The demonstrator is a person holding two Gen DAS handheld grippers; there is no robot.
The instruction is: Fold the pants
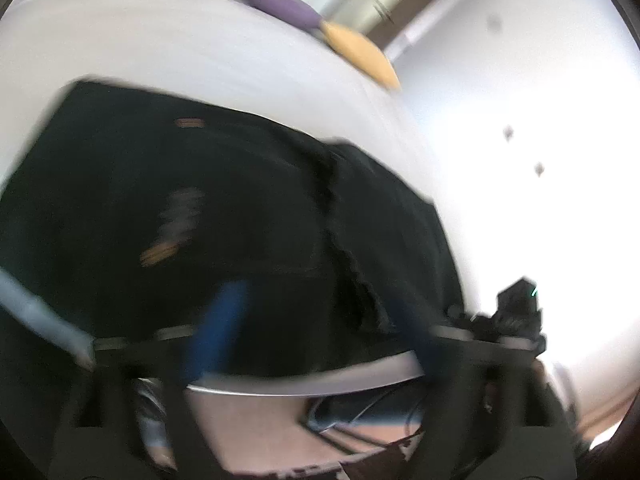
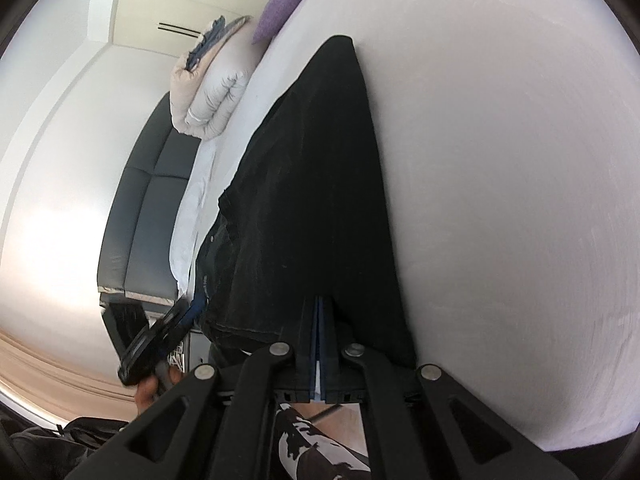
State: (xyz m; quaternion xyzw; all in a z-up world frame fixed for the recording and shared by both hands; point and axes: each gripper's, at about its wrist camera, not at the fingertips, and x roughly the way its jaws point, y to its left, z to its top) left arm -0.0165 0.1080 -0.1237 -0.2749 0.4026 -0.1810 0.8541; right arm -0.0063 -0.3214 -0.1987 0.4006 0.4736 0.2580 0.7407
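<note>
Black denim pants (image 2: 312, 184) lie on the pale grey bed sheet (image 2: 500, 200), laid long and narrow as if the legs are stacked one upon the other. In the right wrist view they run straight ahead of the right gripper (image 2: 320, 344), whose blue fingers are pressed together over the near edge of the cloth. Whether a layer is pinched between them cannot be told; the tips sit against the dark fabric.

The left gripper (image 1: 316, 320) is blurred in its own view. Its blue fingers (image 1: 218, 332) stand spread wide, with the pants spread beyond and beneath the tips and nothing caught between them. The right wrist view shows it to the left of the right fingers, beside the near corner of the garment.

Judgement: the lengthwise fold appears done and the crosswise fold is pending. The next move calls for the left fingers to close on the near corner opposite the right fingers, both layers taken together, before lifting the end toward the far end, near the purple cushion (image 2: 280, 10).
</note>
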